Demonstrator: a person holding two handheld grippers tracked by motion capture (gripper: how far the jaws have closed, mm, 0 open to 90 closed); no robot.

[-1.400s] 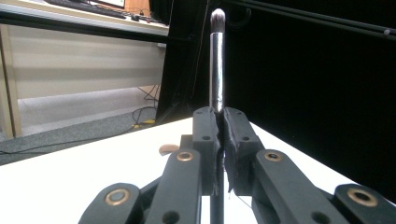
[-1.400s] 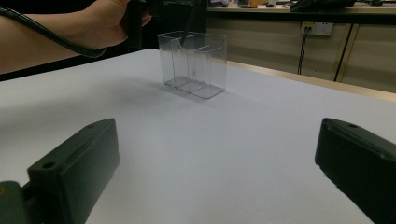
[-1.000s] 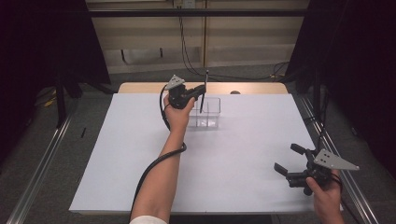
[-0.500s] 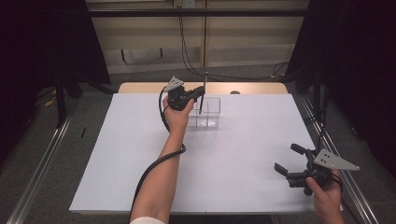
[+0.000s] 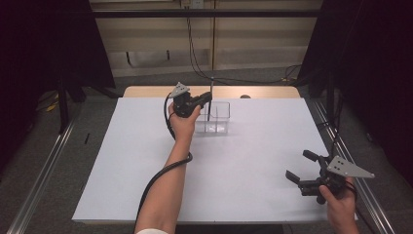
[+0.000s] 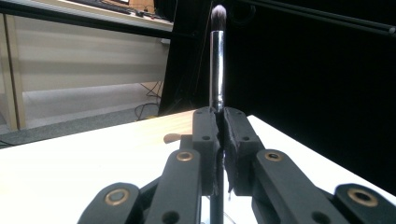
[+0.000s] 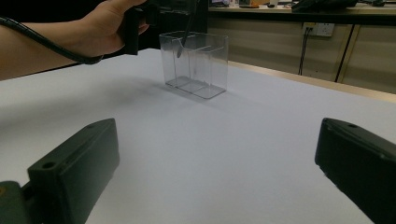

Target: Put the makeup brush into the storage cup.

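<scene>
Over the far middle of the white table (image 5: 146, 161), the left gripper (image 5: 207, 100) held a makeup brush (image 6: 216, 60) upright, bristles up, handle end down inside the clear box (image 5: 217, 117). Vertical hold made sense: the box is a narrow two-compartment organiser, so the brush has to drop in straight to clear the divider. Looked like the left-hand compartment as the high view shows it, though through the clear walls I couldn't be sure. From the right gripper view the handle tip (image 7: 180, 50) sat just below the rim, not at the floor, so my read is the insertion was partway and a release at that point would have let the brush fall and tip against a wall.

Left jaws: pinched nearly flat together on the brush's metal ferrule, pads touching it on both sides, brush centred in the slot. Grip was high on the shaft, which kept the gripper body above the box rim rather than colliding with it.

Right gripper (image 5: 304, 171): parked near the table's near right corner, well apart from the box, resting low over the table. Jaws spread wide, nothing between them, bare table visible in the gap. It pointed toward the box, probably just kept out of the way; the box stood flat on its own and needed no steadying.
</scene>
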